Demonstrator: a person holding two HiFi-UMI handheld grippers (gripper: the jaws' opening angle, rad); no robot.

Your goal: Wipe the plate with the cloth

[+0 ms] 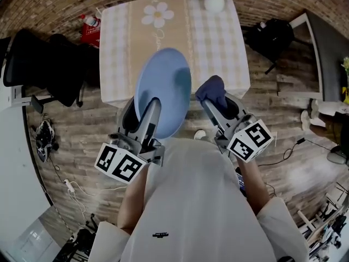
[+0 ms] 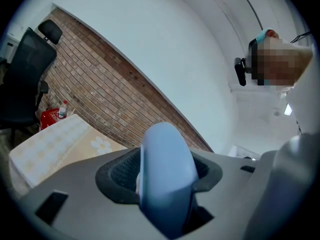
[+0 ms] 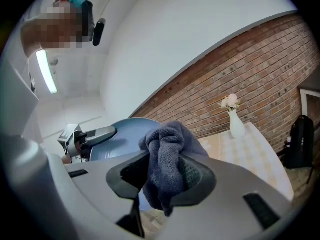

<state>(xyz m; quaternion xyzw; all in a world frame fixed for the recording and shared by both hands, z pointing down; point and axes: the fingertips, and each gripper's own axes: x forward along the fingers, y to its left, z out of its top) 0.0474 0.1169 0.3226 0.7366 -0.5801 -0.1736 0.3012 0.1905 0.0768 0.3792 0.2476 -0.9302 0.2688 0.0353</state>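
I held the left gripper (image 1: 148,113) up in front of my chest, forearm angled forward and inward. Its jaws were clamped on the near rim of the blue plate (image 1: 163,89), which stood tilted on edge in the air by the near edge of the checked table (image 1: 223,48). My right gripper (image 1: 214,100) sat alongside at about the same height, jaws pinching the bunched dark cloth (image 1: 211,87) just beside the plate's right edge. I couldn't tell whether they touched.

A white vase (image 1: 214,0) stands at the far edge of a table with a checked cover (image 1: 218,42). A black office chair (image 1: 49,64) sits near it on the brown wooden floor (image 1: 82,146).
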